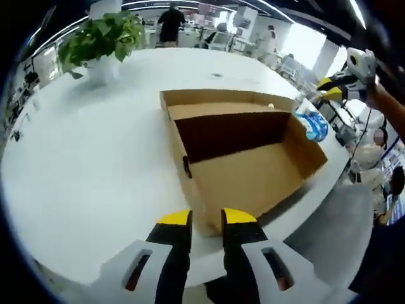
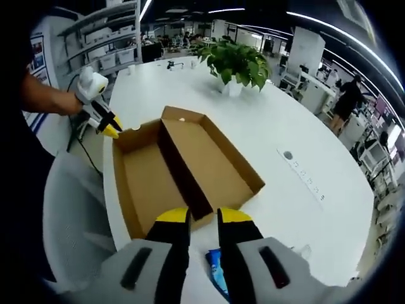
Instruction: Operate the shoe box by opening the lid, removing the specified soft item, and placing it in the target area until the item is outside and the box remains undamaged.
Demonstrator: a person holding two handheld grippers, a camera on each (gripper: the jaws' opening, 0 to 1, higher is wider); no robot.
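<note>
Open cardboard shoe box (image 1: 253, 158) lying on the white tabletop (image 1: 95, 158) near its edge, lid folded back flat beside the base, both halves showing bare brown insides. Also seen from the opposite side in the right gripper view, shoe box (image 2: 183, 168) spread wide on the tabletop (image 2: 304, 145), dark divider wall running between lid and base. Blue-and-white soft packet (image 1: 313, 125) resting just beside the far corner of the box, outside it, at the tabletop edge; same soft packet (image 2: 216, 269) peeking out just under the right gripper's fingers, partly hidden by them. Left gripper (image 1: 207, 218) low in its own view, yellow-tipped fingers (image 1: 175, 219) set narrow with a slim gap, gripping nothing, hovering just short of the near box corner. Right gripper (image 2: 204, 216) likewise narrow, nothing between the fingers (image 2: 235, 216), poised over the near end of the box. Right gripper (image 1: 332, 88) also visible at the far right of the left gripper view, held by a hand; left gripper (image 2: 109, 128) visible at the left of the right gripper view, near a box corner. Potted green plant (image 1: 104, 38) standing well apart on the tabletop, plant (image 2: 235, 63) beyond the box. Office shelves and people in the background.
</note>
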